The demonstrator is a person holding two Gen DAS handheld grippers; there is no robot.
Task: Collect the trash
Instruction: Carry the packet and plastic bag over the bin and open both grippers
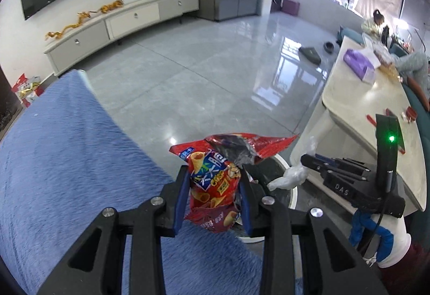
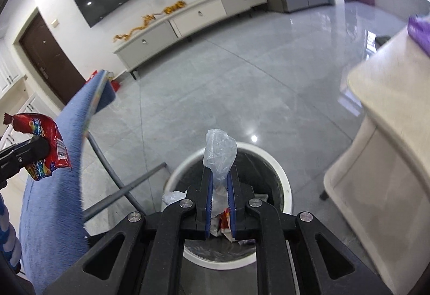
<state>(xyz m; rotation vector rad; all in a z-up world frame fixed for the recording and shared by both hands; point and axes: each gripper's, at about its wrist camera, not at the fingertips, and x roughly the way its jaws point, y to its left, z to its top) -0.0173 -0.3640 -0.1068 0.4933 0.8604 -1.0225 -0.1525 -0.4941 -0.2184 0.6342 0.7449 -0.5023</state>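
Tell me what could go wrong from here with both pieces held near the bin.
The left gripper holds the red snack bag over the blue cloth's edge; released now, it may miss the white bin. The clear plastic in the right gripper is light, so it could cling or drift past the rim.

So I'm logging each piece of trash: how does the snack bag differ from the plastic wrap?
The snack bag is red, printed and opaque; the plastic wrap is clear and unprinted. The left gripper holds the bag beside the white bin; the right gripper holds the wrap directly over it. Both are crumpled and clamped.
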